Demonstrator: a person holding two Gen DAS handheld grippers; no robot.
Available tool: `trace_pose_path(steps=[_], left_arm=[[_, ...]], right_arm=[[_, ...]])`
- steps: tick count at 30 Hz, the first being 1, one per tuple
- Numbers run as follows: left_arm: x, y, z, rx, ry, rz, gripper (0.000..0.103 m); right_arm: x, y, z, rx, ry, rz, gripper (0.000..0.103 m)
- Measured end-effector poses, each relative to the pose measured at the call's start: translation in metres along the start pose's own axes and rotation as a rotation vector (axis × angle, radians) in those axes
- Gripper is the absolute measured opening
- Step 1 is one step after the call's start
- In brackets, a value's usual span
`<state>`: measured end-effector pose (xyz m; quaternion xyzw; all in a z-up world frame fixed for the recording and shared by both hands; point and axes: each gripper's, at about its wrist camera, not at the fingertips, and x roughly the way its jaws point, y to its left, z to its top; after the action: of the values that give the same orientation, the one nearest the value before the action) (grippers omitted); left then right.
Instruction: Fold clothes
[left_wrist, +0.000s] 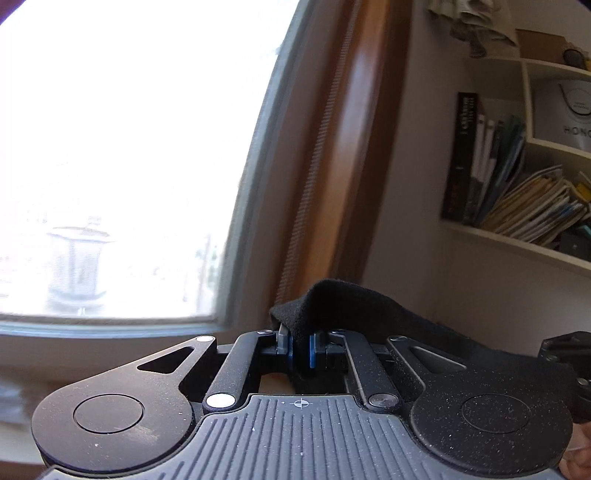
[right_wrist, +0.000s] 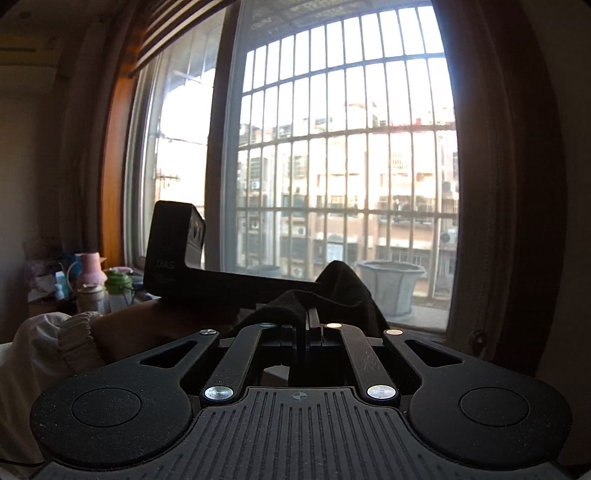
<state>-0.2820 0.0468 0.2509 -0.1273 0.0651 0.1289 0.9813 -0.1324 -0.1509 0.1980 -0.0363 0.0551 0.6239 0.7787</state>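
black garment (left_wrist: 369, 314) lengthwise between grippers

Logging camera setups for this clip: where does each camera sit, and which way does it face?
Left wrist: on the left gripper, facing a bright window and bookshelf; a fingertip shows bottom right.
Right wrist: on the right gripper, facing a barred window; a cuffed sleeve shows.
Shared: the black garment, pinched in both.
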Motion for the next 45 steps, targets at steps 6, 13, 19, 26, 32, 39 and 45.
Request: trace_pose_path(steps=[6, 13, 19, 26, 32, 39, 45], left_arm=[[-0.030, 0.054, -0.030, -0.001, 0.086, 0.053, 0.007], [-0.061, 0.116, -0.082, 0.002, 0.219, 0.143, 0.009], [-0.088, 0.161, -0.128, -0.020, 0.342, 0.230, 0.016], [-0.119, 0.183, -0.135, -0.051, 0.336, 0.308, 0.042], [-0.121, 0.170, -0.134, -0.035, 0.328, 0.309, 0.053], [-0.125, 0.162, -0.141, -0.015, 0.332, 0.324, 0.070], [-0.134, 0.164, -0.143, -0.019, 0.324, 0.335, 0.070]], right_arm=[[0.052, 0.039, -0.031, -0.001, 0.088, 0.088, 0.004], [0.121, 0.094, -0.103, 0.032, 0.234, 0.184, 0.005], [0.152, 0.141, -0.173, 0.005, 0.410, 0.265, 0.030], [0.133, 0.158, -0.196, -0.076, 0.480, 0.319, 0.049], [0.138, 0.153, -0.183, -0.157, 0.378, 0.246, 0.045], [0.166, 0.179, -0.180, -0.314, 0.330, 0.229, 0.039], [0.178, 0.172, -0.175, -0.223, 0.320, 0.239, 0.007]])
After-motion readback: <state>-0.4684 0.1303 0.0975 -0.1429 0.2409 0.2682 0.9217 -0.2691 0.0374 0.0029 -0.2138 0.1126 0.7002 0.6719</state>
